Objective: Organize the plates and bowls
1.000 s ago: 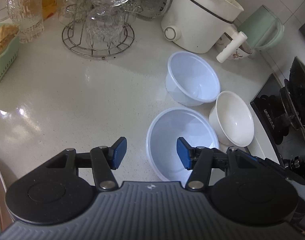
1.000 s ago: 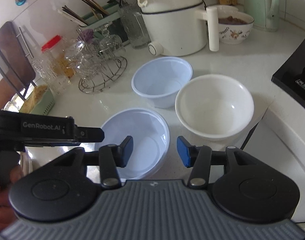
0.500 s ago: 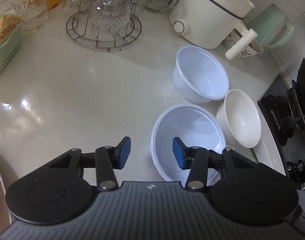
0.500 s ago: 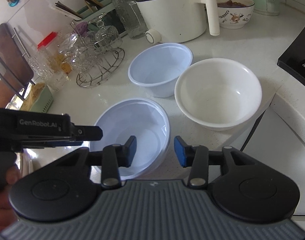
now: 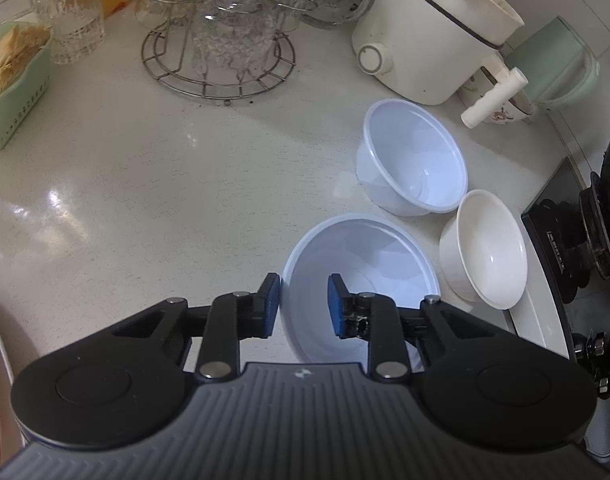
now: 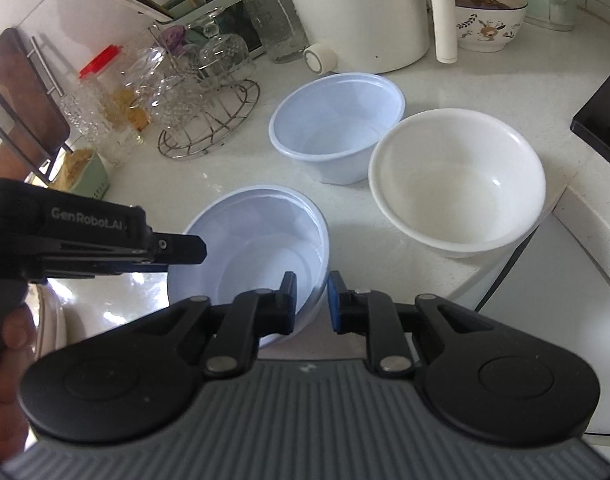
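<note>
Between both grippers, pale-blue bowl (image 5: 361, 264) (translucent)

Readable text: one item. The white lettering "GenRobot.AI" is showing on the side of the black handheld left gripper (image 6: 185, 250), seen in the right wrist view. A small pale emblem is sitting on the ribbed grey body of each gripper, too small to read. White print is running along the edge of the black glass stove top (image 5: 555, 258), illegible.
</note>
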`<state>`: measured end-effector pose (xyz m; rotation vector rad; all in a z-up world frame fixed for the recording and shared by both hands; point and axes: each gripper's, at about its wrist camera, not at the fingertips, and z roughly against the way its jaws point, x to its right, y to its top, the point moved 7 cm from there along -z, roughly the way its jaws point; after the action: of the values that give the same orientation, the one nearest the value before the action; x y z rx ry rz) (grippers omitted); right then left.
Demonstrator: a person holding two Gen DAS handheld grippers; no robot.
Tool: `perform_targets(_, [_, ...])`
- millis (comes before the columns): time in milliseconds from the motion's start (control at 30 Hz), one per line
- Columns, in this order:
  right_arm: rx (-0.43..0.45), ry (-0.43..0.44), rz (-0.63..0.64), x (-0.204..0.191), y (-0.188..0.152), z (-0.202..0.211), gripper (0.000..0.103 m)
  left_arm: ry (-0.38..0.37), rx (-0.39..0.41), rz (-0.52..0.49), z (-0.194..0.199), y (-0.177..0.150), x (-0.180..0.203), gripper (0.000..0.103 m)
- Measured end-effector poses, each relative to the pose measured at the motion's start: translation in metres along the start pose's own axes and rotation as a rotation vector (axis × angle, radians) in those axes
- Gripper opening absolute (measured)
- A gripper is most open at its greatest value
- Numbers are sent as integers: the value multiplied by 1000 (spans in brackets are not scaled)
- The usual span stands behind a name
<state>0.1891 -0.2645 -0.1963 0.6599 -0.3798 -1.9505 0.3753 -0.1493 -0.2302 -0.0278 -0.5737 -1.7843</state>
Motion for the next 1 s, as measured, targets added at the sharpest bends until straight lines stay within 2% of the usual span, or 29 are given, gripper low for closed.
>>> perform_targets(167, [11, 43, 23, -14, 6, 1, 20, 10, 22, 30, 13, 4, -14, 30])
perform_targets(533, [-29, 123, 131, -59, 11, -6, 20, 19, 102, 113, 47, 12, -59, 30])
perform_targets(667, [-71, 148, 131, -71, 12, -14, 20, 33, 104, 133, 51, 8, -75, 30])
perform_targets(1000, [-108, 140, 190, -96, 2, -29, 20, 82, 84, 136, 49, 1, -100, 30])
